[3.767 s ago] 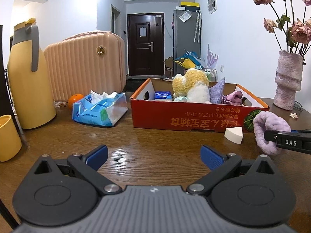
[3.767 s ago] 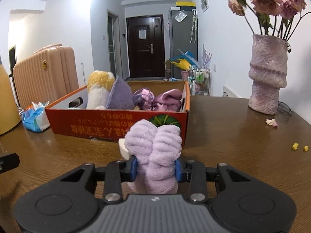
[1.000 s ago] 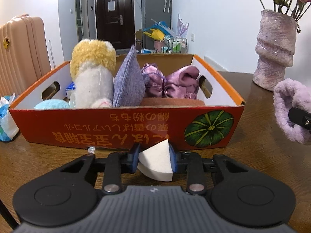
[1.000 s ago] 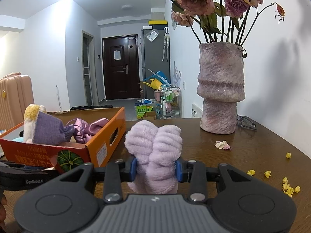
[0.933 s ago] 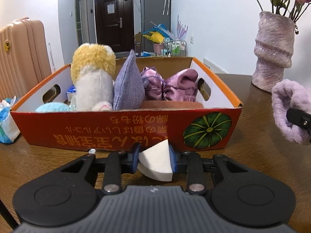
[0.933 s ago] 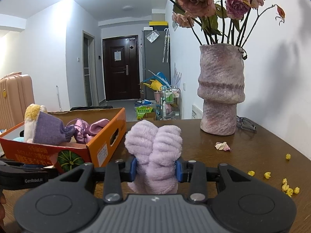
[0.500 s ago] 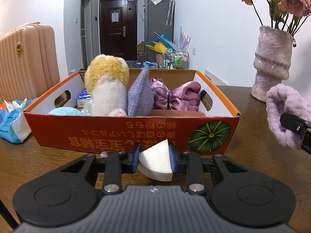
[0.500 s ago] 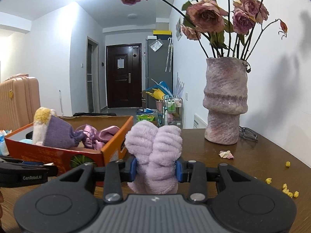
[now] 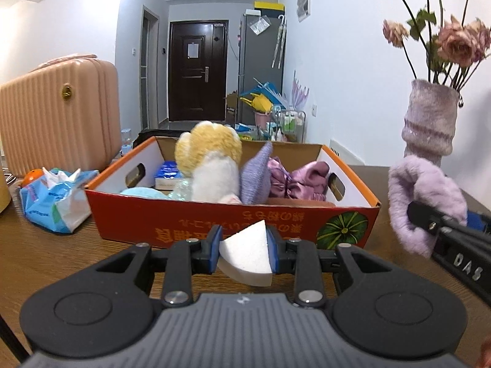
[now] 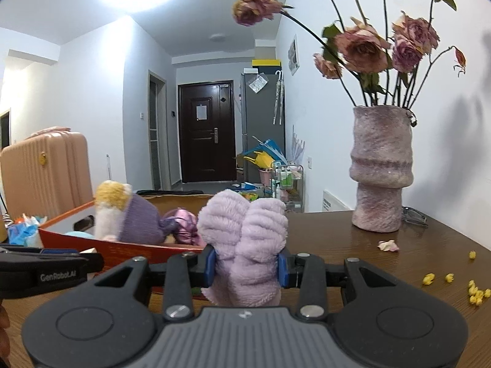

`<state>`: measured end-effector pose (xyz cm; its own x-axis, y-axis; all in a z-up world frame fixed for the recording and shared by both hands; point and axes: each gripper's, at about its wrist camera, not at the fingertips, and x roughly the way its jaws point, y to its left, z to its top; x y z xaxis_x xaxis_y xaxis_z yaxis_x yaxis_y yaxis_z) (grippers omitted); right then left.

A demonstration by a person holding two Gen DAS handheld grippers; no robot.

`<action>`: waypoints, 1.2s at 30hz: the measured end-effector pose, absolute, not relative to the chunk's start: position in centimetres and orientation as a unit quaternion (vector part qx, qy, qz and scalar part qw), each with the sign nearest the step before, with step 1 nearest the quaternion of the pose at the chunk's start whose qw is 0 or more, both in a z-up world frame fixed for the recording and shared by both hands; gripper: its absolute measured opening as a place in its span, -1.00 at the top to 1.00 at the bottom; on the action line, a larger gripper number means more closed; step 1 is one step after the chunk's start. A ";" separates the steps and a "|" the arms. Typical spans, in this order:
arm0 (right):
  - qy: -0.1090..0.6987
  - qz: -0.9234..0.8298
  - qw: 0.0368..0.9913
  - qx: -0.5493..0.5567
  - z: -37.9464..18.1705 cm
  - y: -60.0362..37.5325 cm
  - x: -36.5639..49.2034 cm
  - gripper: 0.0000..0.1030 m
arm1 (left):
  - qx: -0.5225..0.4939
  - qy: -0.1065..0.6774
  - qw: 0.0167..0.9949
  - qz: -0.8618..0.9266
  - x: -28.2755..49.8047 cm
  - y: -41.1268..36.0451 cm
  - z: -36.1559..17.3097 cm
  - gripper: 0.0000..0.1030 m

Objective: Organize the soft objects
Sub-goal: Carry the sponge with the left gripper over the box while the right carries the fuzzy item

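Two tongs are both loaded. Left tongs (image 9: 245, 253) are clamped on a white wedge sponge (image 9: 247, 254), its flat sides pressed between the blue pads (image 9: 215, 247), its point up — held above the worktop (image 9: 46, 254) just in front of the box (image 9: 214, 224). Right tongs (image 10: 245, 265) are closed on a lilac fluffy scrunchie (image 10: 245, 245), which bulges above the pads in two ribbed lobes; in the left view the same scrunchie (image 9: 423, 202) hangs to the right of the box, off the wood.

The box is an open red-orange carton with a pumpkin printed on its near wall. Inside stand a yellow-and-white plush (image 9: 211, 162), a purple knit piece (image 9: 256, 178) leaning against it, and shiny pink fabric (image 9: 294, 181) toward the right end; a pale blue soft item (image 9: 139, 191) lies at the left end — what lies under them is hidden.

Left of the box sits a blue tissue pack (image 9: 56, 199), with a pink suitcase (image 9: 58, 110) behind it. On the right stands a mauve vase (image 10: 380, 168) of dried roses (image 10: 365, 46), well apart from the box, with fallen petals (image 10: 388, 245) and yellow crumbs (image 10: 472, 291) scattered on the wood near it.
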<state>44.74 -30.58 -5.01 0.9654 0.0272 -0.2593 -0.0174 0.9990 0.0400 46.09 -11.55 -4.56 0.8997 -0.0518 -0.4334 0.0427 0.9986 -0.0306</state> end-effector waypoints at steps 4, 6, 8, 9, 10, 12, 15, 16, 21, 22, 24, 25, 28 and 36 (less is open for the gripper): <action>0.126 0.018 0.992 0.018 -5.0 -28.8 44.2 0.29 | -0.017 0.213 0.977 -0.021 45.3 -10.4 -4.1 0.40; 0.125 0.020 0.992 0.019 -5.0 -28.0 44.0 0.29 | -0.022 0.209 0.978 -0.019 45.0 -9.8 -3.8 0.40; 0.122 0.020 0.992 0.021 -4.9 -27.3 43.9 0.29 | -0.028 0.204 0.978 -0.017 44.7 -9.2 -3.5 0.40; 0.120 0.020 0.992 0.021 -4.9 -26.9 43.8 0.29 | -0.030 0.201 0.979 -0.016 44.6 -8.9 -3.4 0.40; 0.118 0.019 0.993 0.021 -4.9 -26.6 43.7 0.29 | -0.031 0.199 0.979 -0.014 44.5 -8.6 -3.2 0.40; 0.115 0.017 0.993 0.023 -4.8 -26.0 43.8 0.29 | -0.035 0.193 0.981 -0.011 44.4 -8.0 -3.0 0.40; 0.112 0.013 0.993 0.025 -4.8 -25.4 43.8 0.29 | -0.038 0.185 0.982 -0.007 44.3 -7.4 -2.6 0.40; 0.112 0.012 0.993 0.026 -4.8 -25.2 43.9 0.29 | -0.040 0.182 0.982 -0.006 44.3 -7.2 -2.5 0.40; 0.111 0.005 0.993 0.032 -4.7 -24.4 44.5 0.29 | -0.038 0.170 0.985 0.002 44.4 -6.4 -2.0 0.40; 0.110 0.003 0.993 0.033 -4.7 -24.3 44.6 0.29 | -0.036 0.166 0.985 0.004 44.4 -6.3 -1.9 0.40; 0.108 -0.001 0.994 0.034 -4.7 -24.0 44.9 0.29 | -0.033 0.159 0.987 0.008 44.4 -6.0 -1.8 0.40; 0.107 -0.003 0.994 0.035 -4.7 -23.8 45.0 0.29 | -0.033 0.157 0.987 0.009 44.5 -5.8 -1.7 0.40; 0.105 -0.007 0.994 0.038 -4.6 -23.5 45.5 0.29 | -0.032 0.151 0.988 0.014 44.7 -5.4 -1.6 0.40; 0.093 -0.018 0.995 0.040 -4.4 -22.4 47.4 0.29 | -0.037 0.138 0.989 0.028 45.9 -4.1 -1.0 0.40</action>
